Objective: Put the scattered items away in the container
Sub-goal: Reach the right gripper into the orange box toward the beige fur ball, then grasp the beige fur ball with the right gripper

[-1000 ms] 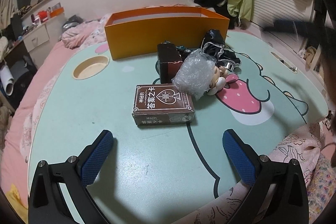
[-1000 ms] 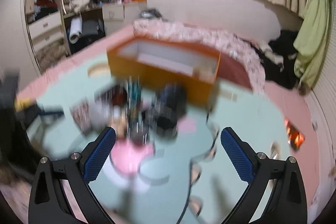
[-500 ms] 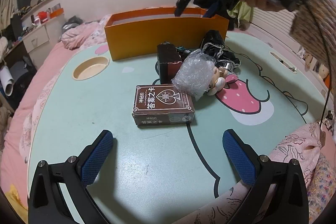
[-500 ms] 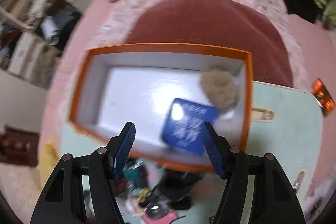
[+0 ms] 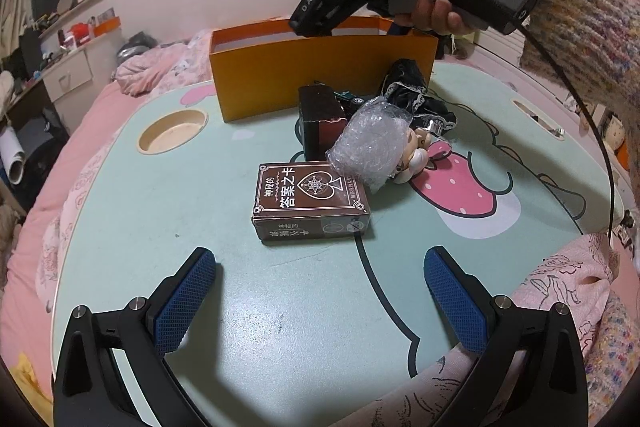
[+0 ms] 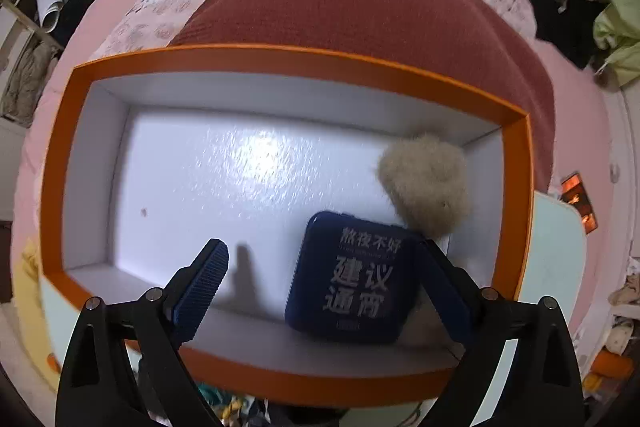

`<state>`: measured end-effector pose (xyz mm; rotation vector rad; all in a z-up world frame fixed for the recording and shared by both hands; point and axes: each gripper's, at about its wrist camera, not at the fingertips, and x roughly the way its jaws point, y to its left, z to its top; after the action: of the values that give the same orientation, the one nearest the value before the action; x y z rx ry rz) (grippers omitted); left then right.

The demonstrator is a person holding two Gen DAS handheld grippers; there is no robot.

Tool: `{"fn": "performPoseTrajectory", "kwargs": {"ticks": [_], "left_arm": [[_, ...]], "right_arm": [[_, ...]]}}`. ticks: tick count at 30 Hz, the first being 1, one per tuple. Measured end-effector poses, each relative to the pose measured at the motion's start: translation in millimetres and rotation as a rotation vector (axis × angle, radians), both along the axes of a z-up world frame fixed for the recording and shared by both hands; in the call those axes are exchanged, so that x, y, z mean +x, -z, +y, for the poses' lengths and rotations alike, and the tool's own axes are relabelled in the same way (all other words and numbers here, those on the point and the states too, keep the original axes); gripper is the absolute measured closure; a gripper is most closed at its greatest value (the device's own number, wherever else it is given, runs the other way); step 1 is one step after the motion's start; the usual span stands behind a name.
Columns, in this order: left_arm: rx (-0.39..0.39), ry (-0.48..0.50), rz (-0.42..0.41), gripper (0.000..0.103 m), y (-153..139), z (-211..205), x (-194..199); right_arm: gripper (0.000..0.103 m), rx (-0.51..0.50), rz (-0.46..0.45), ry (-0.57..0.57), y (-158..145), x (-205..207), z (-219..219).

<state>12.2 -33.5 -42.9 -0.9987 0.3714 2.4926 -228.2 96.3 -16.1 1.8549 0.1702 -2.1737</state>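
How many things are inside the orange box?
2. A blue tin lies near the front wall of the orange box, and a fluffy beige ball sits in the right back corner, touching the tin. Nothing else shows inside.

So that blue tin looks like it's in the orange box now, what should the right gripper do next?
Probably lift straight up out of the orange box. The right gripper is opening, and the blue tin already lies on the box floor beside the fuzzy beige ball, while the card box still waits on the table.
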Motion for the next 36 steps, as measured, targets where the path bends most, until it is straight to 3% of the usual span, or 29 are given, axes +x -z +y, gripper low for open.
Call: {"fn": "performPoseTrajectory", "kwargs": {"ticks": [2, 4, 6, 9, 12, 17, 19, 22, 25, 28, 30, 32, 36], "left_arm": [[-0.001, 0.003, 0.001, 0.0, 0, 0, 0], [-0.001, 0.005, 0.001, 0.0, 0, 1, 0], [-0.001, 0.006, 0.001, 0.0, 0, 0, 0], [-0.001, 0.008, 0.001, 0.0, 0, 0, 0], [-0.002, 0.011, 0.001, 0.0, 0, 0, 0], [-0.003, 0.016, 0.001, 0.0, 0, 1, 0], [-0.003, 0.017, 0.002, 0.0, 0, 1, 0], [-0.002, 0.02, 0.001, 0.0, 1, 0, 0], [-0.002, 0.023, 0.002, 0.0, 1, 1, 0], [-0.002, 0.026, 0.004, 0.0, 1, 1, 0], [-0.001, 0.028, 0.004, 0.0, 1, 1, 0], [0.0, 0.03, 0.003, 0.0, 1, 0, 0], [-0.001, 0.033, 0.004, 0.0, 1, 0, -1]], "right_arm": [[0.021, -0.095, 0.018, -0.03, -8, 3, 0], [0.024, -0.287, -0.03, -0.05, -15, 3, 7], [0.024, -0.364, -0.053, 0.002, -17, 3, 20], [0.024, -0.219, 0.035, 0.028, -28, 4, 33], [0.024, -0.123, 0.046, 0.001, -34, 10, 40], [0.024, -0.092, 0.039, -0.048, -40, 2, 47], [0.024, -0.12, 0.083, -0.01, -43, -3, 51], [0.025, -0.073, 0.161, -0.068, -42, -9, 39], [0.049, 0.024, 0.165, -0.073, -26, -18, 31], [0.053, 0.096, 0.153, -0.078, -5, -25, 26], [0.055, 0.157, 0.207, -0.098, -2, -23, 20], [0.088, 0.215, 0.238, -0.092, -2, -21, 18], [0.093, 0.131, 0.258, -0.074, -19, -15, 30]]}}
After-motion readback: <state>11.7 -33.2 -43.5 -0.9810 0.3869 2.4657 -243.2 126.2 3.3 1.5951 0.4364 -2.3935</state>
